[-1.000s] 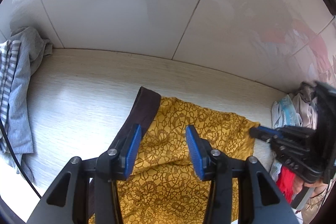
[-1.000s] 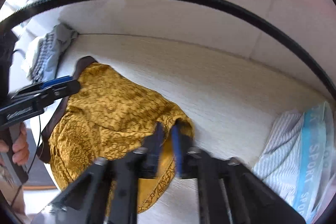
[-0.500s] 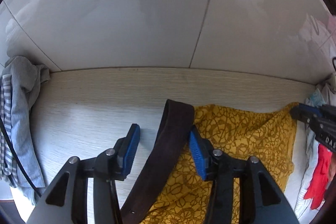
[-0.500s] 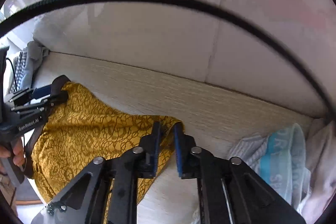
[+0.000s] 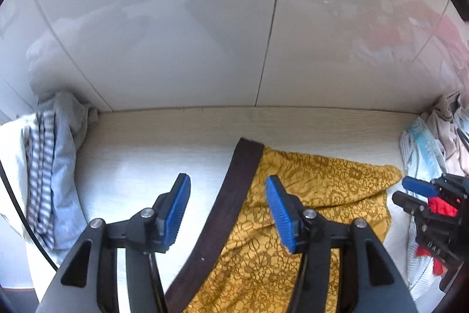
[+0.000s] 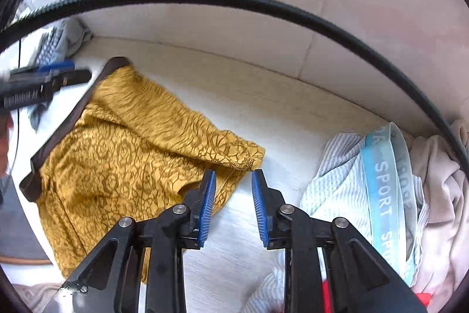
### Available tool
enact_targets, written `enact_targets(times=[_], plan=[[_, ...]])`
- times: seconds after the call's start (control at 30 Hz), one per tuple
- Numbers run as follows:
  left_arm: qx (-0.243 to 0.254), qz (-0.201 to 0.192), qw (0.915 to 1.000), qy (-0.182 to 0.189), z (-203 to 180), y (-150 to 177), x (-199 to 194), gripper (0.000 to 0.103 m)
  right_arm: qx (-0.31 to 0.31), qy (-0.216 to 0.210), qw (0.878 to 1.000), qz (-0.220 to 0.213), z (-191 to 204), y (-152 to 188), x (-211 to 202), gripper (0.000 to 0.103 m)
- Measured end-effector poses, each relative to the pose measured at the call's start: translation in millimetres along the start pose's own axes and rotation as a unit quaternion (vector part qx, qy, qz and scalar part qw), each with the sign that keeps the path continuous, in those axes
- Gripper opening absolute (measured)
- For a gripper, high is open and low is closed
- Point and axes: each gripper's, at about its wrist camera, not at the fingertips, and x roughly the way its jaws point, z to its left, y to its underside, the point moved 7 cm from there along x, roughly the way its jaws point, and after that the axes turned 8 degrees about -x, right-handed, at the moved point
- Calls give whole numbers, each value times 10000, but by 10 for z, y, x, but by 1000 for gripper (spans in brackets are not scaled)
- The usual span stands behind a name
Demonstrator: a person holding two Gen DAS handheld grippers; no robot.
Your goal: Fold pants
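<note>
Mustard patterned pants [image 6: 126,154] lie flat on pale wood-grain table [image 6: 263,107], brown waistband [image 5: 231,195] at 12 o'clock of left gripper [image 5: 225,210]. Left jaws opening, released, waistband beneath. Right gripper [image 6: 233,195] opening, released, pant hem at 11 o'clock.

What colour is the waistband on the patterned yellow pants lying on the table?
Dark brown; the waistband shows best in the left wrist view.
</note>
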Motion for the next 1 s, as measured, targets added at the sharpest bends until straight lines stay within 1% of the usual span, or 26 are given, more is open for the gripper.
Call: enact_targets(times=[0.07, 0.13, 0.27, 0.33, 0.43, 0.47, 0.53, 0.57, 0.63, 0.67, 0.7, 0.77, 0.83, 0.87, 0.93, 1.0], plan=[[6, 19, 10000, -7, -12, -54, 31, 56, 53, 71, 10000, -31, -47, -8, -26, 26], [-104, 17, 9999, 7, 8, -79, 51, 56, 172, 136, 9997, -98, -28, -88, -10, 26], [-206, 181, 9994, 202, 144, -54, 137, 56, 394, 197, 9987, -266, -104, -196, -99, 26], [-135, 272, 9992, 273, 55, -14, 260, 56, 321, 210, 9988, -311, -108, -255, -115, 26], [-200, 352, 9979, 502, -19, -59, 386, 56, 166, 240, 9994, -169, -78, -303, -47, 27], [-264, 398, 9967, 650, -50, -80, 433, 56, 161, 194, 9996, -117, -84, -307, -18, 27], [-334, 460, 9954, 774, -77, -108, 503, 56, 223, 44, 9997, -40, -104, -302, 29, 30], [-341, 483, 9951, 796, -95, -126, 553, 56, 267, -48, 9996, -15, -148, -300, 58, 31], [-296, 470, 9958, 722, -119, -167, 646, 56, 418, -244, 9988, 30, -206, -285, 82, 39], [-259, 442, 9962, 705, -137, -187, 660, 45, 464, -319, 9984, 31, -223, -278, 79, 42], [-206, 389, 9963, 736, -164, -210, 681, 22, 466, -376, 9982, 24, -214, -288, 77, 49], [-127, 365, 9969, 690, -207, -243, 738, 21, 372, -490, 9981, -16, -180, -295, 57, 56], [-54, 151, 9984, 538, -228, -309, 752, 20, 260, -563, 9980, -98, -116, -293, 38, 58], [-52, 93, 9989, 467, -233, -326, 752, 20, 251, -694, 9971, -164, -96, -266, 5, 59], [-108, -58, 9996, 262, -207, -399, 766, 20, 269, -1048, 9939, -226, 20, -196, -36, 69], [-258, -179, 9994, 172, -160, -471, 783, 20, 211, -1174, 9926, -222, 54, -263, -103, 70]])
